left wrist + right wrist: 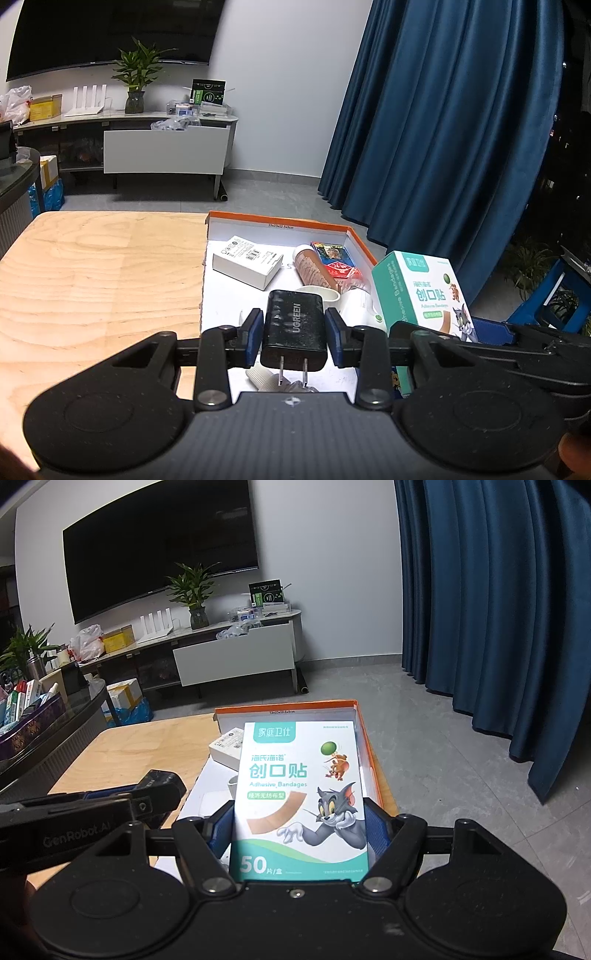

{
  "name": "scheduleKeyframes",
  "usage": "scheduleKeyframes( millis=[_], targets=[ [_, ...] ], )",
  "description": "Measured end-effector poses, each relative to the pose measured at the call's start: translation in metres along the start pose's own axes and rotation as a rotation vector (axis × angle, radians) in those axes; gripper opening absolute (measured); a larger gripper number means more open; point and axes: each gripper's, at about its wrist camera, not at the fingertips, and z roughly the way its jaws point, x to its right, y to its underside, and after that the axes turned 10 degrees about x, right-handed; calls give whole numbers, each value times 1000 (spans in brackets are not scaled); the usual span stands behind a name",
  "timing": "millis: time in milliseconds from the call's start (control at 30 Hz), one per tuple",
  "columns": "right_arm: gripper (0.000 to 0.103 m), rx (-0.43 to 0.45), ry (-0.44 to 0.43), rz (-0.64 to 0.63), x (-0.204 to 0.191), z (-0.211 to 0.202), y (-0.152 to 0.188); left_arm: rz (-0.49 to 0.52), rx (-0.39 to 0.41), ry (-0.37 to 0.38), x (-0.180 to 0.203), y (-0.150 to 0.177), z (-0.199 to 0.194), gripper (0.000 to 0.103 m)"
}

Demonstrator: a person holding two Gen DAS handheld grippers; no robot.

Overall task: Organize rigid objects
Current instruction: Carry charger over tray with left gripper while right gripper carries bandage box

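Note:
My left gripper (294, 328) is shut on a black wall charger (293, 328), prongs toward the camera, held above the near end of an orange-rimmed white box (360, 242). My right gripper (297, 821) is shut on a white and teal box of adhesive bandages (299, 797), held upright over the same orange-rimmed box (371, 753); that bandage box (421, 295) shows at the right of the left wrist view. In the box lie a white carton (248, 261), a brown tube (314, 269), a red card pack (334, 258) and a white mug (325, 293).
The box rests on the right part of a light wooden table (92, 280). The left gripper's body (92, 812) reaches in at the left of the right wrist view. A dark side table with boxes (26, 709) stands left; blue curtains (498, 609) hang right.

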Motion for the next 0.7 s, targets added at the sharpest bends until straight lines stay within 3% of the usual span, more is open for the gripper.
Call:
scheduleKeyframes(
  millis=[467,700],
  targets=[
    [84,-9,-5,29,8,11,-4,-8,-11,5,-5,0,8,36],
    [84,9,7,45,24,19,-21,-5,-13,17,-6,1,11,36]
  ],
)
